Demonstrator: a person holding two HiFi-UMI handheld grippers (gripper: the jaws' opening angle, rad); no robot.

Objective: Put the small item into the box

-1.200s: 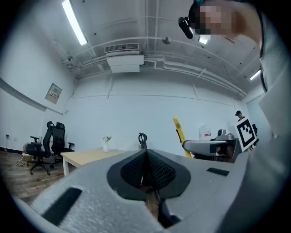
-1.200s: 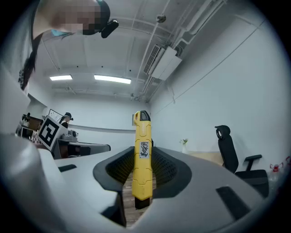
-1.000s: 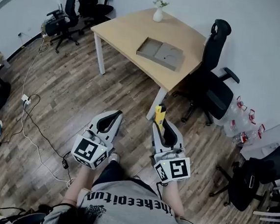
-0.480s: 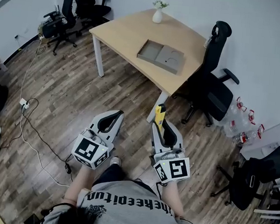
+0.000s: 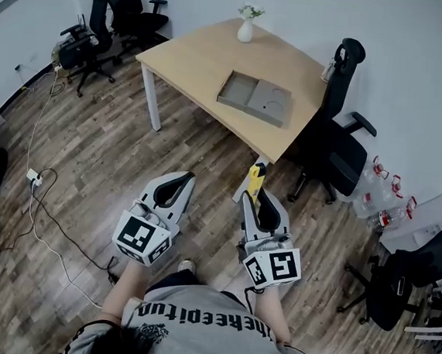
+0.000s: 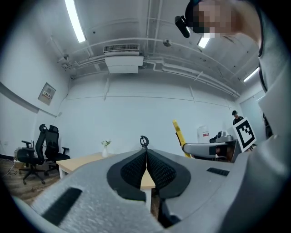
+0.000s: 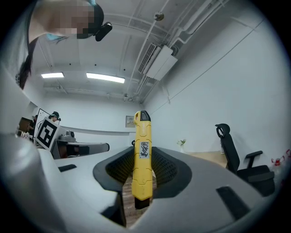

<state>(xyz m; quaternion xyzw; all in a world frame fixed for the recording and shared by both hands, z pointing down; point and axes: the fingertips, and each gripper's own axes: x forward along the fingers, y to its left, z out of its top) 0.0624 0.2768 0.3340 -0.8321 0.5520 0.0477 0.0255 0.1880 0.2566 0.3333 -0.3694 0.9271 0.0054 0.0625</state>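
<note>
1. The right gripper was clamped on a yellow knife (a utility cutter with a black tip), its pads pressing the body from both sides.
2. The knife stood upright between the jaws, with its tip rising above them and its lower end hanging below the pads.
3. The left gripper held nothing; its jaws were pressed together, pad against pad.
4. In the head view, both grippers were side by side in front of the person, over the wooden floor. They pointed toward the table and were short of it.
5. The box lay open and flat on the table, toward the side nearer the person and well apart from the knife.
6. A white vase with flowers stood at the table's far corner, apart from the box.
7. A black chair stood just beside the table on the right.
</note>
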